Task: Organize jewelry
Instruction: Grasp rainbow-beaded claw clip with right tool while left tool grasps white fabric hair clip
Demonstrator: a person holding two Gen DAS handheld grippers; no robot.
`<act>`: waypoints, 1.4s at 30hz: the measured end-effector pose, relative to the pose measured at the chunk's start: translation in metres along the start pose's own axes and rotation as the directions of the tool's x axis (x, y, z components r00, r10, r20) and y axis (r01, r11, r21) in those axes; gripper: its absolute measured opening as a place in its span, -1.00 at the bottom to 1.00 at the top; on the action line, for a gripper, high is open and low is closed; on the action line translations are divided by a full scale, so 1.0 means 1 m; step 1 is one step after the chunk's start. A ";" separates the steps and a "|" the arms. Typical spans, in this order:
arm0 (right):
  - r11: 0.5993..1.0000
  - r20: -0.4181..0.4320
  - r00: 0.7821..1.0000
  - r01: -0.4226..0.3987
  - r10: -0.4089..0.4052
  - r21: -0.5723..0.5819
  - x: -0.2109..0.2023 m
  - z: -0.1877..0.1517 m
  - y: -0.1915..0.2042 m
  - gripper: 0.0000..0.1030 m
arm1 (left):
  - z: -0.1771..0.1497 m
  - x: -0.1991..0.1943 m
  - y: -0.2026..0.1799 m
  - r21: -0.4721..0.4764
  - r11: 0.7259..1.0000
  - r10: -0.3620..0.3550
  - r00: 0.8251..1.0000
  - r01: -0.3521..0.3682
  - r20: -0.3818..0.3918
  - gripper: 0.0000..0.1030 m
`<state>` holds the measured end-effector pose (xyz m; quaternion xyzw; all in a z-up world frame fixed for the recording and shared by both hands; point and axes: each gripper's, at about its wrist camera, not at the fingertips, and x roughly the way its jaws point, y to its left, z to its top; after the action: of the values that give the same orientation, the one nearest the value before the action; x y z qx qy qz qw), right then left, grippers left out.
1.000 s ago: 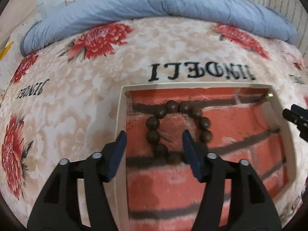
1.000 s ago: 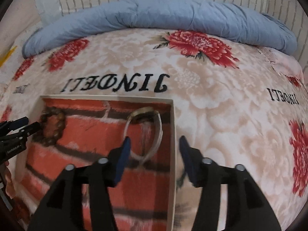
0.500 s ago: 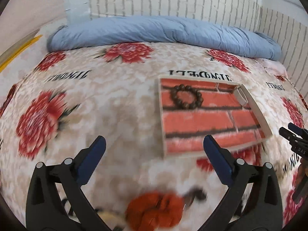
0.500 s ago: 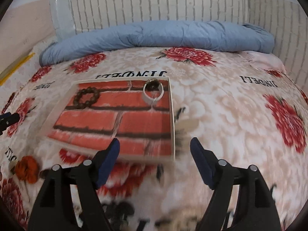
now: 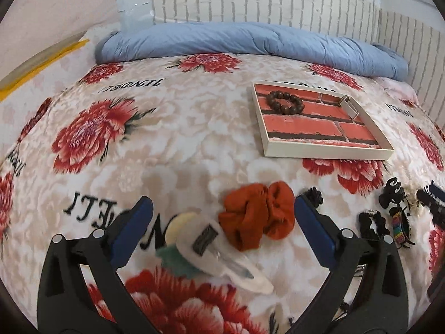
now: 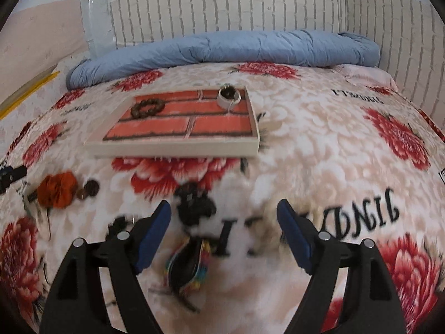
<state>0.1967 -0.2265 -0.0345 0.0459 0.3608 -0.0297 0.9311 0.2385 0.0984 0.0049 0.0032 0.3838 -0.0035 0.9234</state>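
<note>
Both tools gape empty over the bed's near edge. The orange scrunchie [image 5: 257, 218] lies between the left tool [image 5: 222, 222] fingers; the tray [image 5: 328, 154] sits farther in.

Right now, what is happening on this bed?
A person is sorting jewelry with two handheld grippers. The tray on the bedspread already holds a bead bracelet and a bangle. Both grippers are open and empty: the left gripper hovers over an orange scrunchie and a hair clip, the right gripper over a black clip and a striped band.
</note>
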 end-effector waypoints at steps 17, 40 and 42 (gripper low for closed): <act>0.998 -0.026 0.998 0.059 -0.060 -0.028 0.009 -0.037 0.011 0.50 | -0.050 0.025 0.005 0.042 0.998 0.056 0.997 -0.054 -0.054 0.90; 0.996 -0.067 0.995 0.064 -0.067 -0.056 0.019 -0.039 0.026 0.50 | -0.054 0.053 0.014 0.000 1.000 0.015 0.990 -0.015 -0.138 0.90; 0.996 -0.066 0.995 0.069 -0.073 -0.063 0.019 -0.039 0.028 0.50 | -0.054 0.054 0.015 -0.003 1.000 0.011 0.990 -0.011 -0.140 0.90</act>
<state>0.1870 -0.1948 -0.0739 0.0058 0.3944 -0.0504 0.9176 0.2387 0.1133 -0.0716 0.0038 0.4476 0.0026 0.8942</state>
